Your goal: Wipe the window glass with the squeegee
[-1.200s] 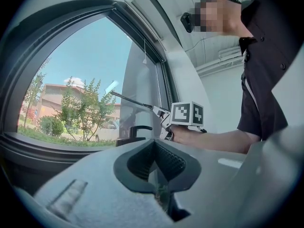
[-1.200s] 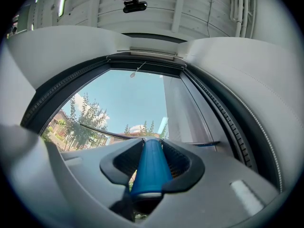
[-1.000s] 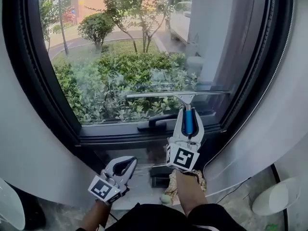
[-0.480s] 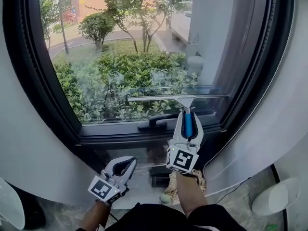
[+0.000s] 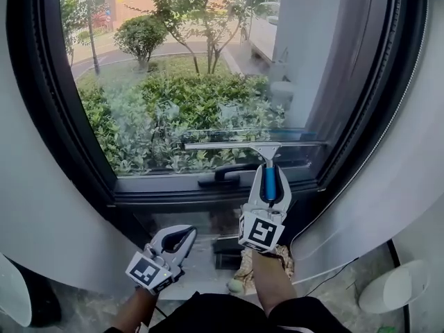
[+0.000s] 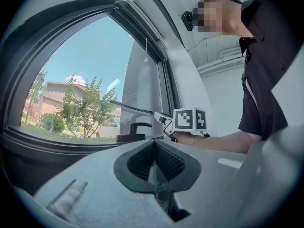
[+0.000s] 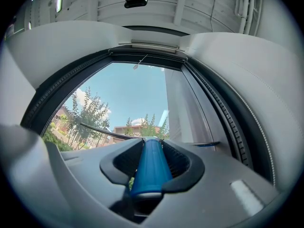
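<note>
White and grey, the left gripper [image 5: 182,236] hangs low by the person's knee, well below the sill. Its jaws are pressed together with nothing between them. It points up toward the wall under the window and touches nothing.

Beside it and higher, the right gripper [image 5: 270,179] is raised on an outstretched forearm [image 5: 269,283]. Its jaws are clenched on the blue handle [image 5: 269,184] of the squeegee [image 5: 253,146], and the handle runs straight up between the two pads. Seen from that gripper's own camera, the blue grip fills the gap from end to end.

From the handle, the squeegee's metal blade spreads out level to both sides. It lies across the lower part of the window glass [image 5: 194,68], toward the right half of the pane, with a faint reflection of it just above. Just under the blade, a dark window handle [image 5: 227,176] sits on the bottom rail of the black frame [image 5: 41,109].

Past the glass there are green shrubs [image 5: 173,109], thin trees [image 5: 201,12], a road and a reddish building under a blue sky.
</note>
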Action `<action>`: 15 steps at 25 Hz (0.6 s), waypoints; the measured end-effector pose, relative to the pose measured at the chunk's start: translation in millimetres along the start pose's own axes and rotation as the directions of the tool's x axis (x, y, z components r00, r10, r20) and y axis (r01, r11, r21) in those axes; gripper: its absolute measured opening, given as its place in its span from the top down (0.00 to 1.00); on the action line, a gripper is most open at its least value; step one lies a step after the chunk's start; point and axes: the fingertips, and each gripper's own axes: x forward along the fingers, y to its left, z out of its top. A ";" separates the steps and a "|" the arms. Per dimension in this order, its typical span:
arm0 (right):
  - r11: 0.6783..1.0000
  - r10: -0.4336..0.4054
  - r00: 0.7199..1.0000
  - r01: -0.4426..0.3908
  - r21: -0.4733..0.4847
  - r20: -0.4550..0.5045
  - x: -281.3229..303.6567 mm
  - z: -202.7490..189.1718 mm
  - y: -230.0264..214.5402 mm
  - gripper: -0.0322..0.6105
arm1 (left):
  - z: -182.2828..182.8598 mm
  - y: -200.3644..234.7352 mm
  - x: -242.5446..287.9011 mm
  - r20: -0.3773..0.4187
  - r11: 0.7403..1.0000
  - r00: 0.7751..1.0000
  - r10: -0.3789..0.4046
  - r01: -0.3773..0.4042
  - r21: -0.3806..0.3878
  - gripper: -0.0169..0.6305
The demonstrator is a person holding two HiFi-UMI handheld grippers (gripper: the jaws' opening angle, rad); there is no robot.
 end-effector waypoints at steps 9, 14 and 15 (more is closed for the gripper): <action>1.000 0.002 0.999 -0.002 0.001 -0.032 -6.0 -7.8 0.2 0.74 | -3.0 -5.3 0.8 -0.004 1.000 1.000 -0.001 0.001 -0.013 0.98; 1.000 0.012 0.998 -0.012 -0.002 -0.059 -10.3 -16.1 1.4 0.74 | -1.7 -6.9 0.2 0.002 1.000 1.000 0.003 -0.003 -0.016 0.98; 1.000 0.015 0.998 -0.015 -0.003 -0.063 -10.9 -17.5 1.8 0.74 | -2.2 -7.9 0.0 0.001 1.000 1.000 0.003 -0.003 -0.016 0.98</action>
